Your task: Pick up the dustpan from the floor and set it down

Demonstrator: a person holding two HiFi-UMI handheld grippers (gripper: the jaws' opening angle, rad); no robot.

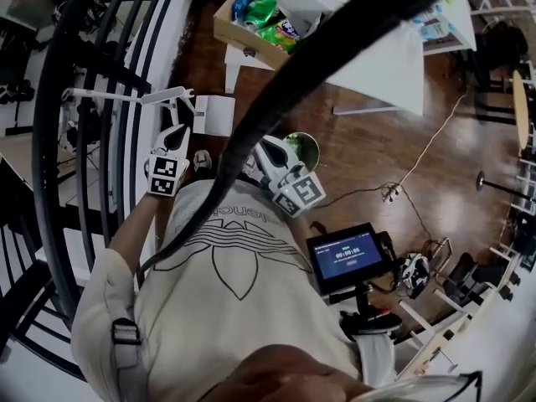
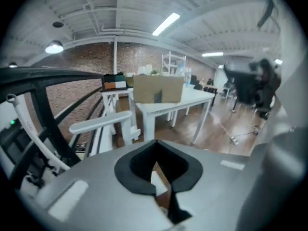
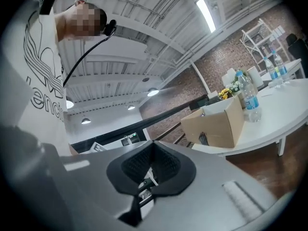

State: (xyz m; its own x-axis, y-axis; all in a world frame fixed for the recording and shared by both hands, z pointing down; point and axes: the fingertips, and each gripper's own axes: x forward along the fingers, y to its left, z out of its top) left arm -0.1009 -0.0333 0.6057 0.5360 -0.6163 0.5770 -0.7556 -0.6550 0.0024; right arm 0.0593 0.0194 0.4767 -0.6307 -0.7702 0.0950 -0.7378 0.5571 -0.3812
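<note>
- One green rounded thing [image 1: 303,149] is noted on the wooden floor [image 1: 368,141], just beyond the right gripper [image 1: 268,147]. It may be the dustpan, but it is partly hidden and cannot be identified for certain. No other candidate is seen.
- Two grippers are held at chest height, well clear of the floor. The jaws of the left gripper [image 1: 177,134] are closed, with nothing between them. The jaws of the right gripper are likewise brought together and empty.
- Progress, as judged: nothing is carried. Either the pick-up is not begun or the set-down is done; which of the two cannot be told.
- Left edge: a black railing [image 1: 50,124] and a white bar [image 1: 126,97] stand near the left gripper, so little room is left there.
- Edge ahead: a white bench [image 1: 394,65] is recorded, with a cardboard box [image 1: 247,44] of packets on its near end.
- Right edge: a cable [image 1: 427,145] and power strip [image 1: 389,193] are laid across the floor.
- Open room: the bare floor between bench and cable is judged enough for lowering a gripper.
</note>
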